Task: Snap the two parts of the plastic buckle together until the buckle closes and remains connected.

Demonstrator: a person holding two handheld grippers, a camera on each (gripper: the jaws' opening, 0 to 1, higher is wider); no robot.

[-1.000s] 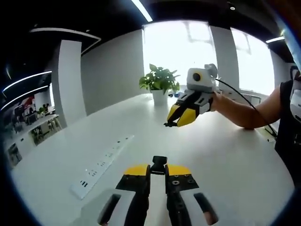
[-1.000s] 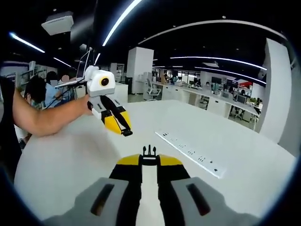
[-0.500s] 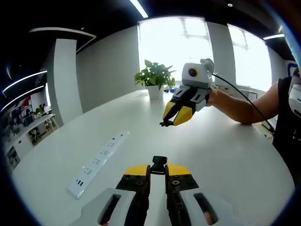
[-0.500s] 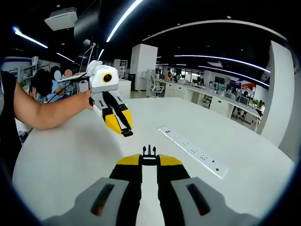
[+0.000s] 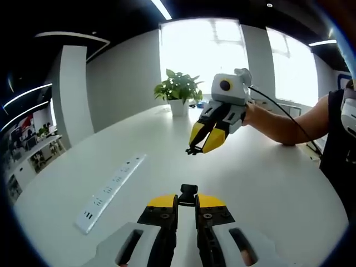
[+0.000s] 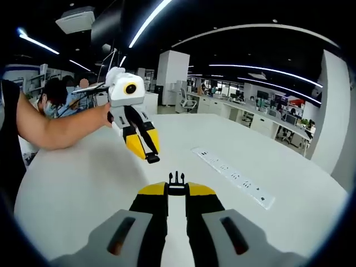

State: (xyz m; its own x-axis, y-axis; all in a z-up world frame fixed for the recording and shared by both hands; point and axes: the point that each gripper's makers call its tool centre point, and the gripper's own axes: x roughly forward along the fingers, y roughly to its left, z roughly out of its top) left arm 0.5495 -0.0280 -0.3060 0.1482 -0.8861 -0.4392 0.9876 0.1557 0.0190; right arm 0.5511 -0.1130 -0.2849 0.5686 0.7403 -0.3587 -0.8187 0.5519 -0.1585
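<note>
The left gripper [image 5: 186,207] pinched the socket half [image 5: 188,192]. The right gripper [image 6: 176,189] pinched the pronged half [image 6: 177,179], well apart. Aligning prongs squarely with the socket looked key.

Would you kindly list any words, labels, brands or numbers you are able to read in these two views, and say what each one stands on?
None can be read.
Long white power strip on the white table: small dark marks, too small to tell.
Red signs in the office background: blurred.
Yellow-and-black left tool and right tool: no lettering visible.
</note>
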